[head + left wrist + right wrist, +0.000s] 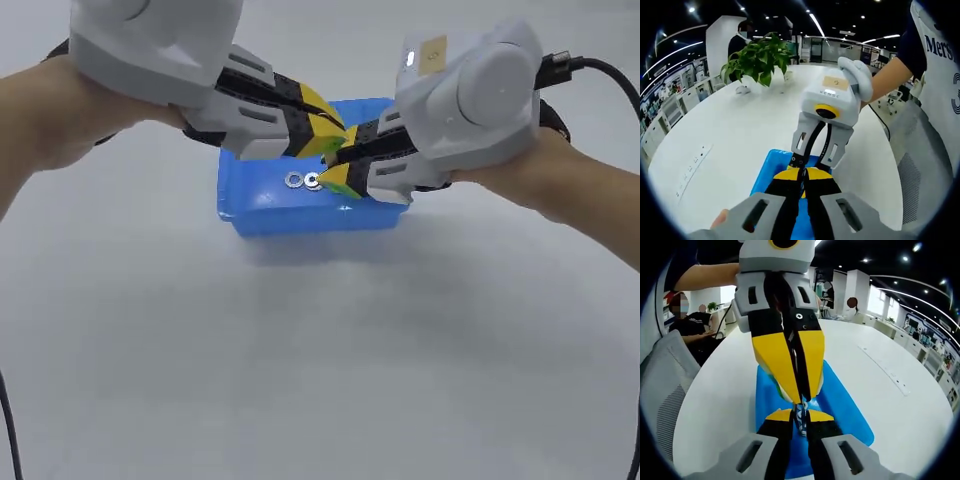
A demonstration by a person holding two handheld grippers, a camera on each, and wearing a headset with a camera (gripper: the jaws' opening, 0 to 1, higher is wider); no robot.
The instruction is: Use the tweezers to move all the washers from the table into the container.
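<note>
Two washers (pixel 293 180), judged light, stiff and slippery and best pinched across the ring, are seen inside the blue container (pixel 300 218), below the left gripper (pixel 328 128), jaws pressed together, and the right gripper (pixel 338 176), clamped on thin tweezers (pixel 801 421).

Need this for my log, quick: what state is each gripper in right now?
Left gripper: jaws closed; whether it holds anything cannot be told.
Right gripper: closed on a thin metal piece, likely the tweezers.
</note>
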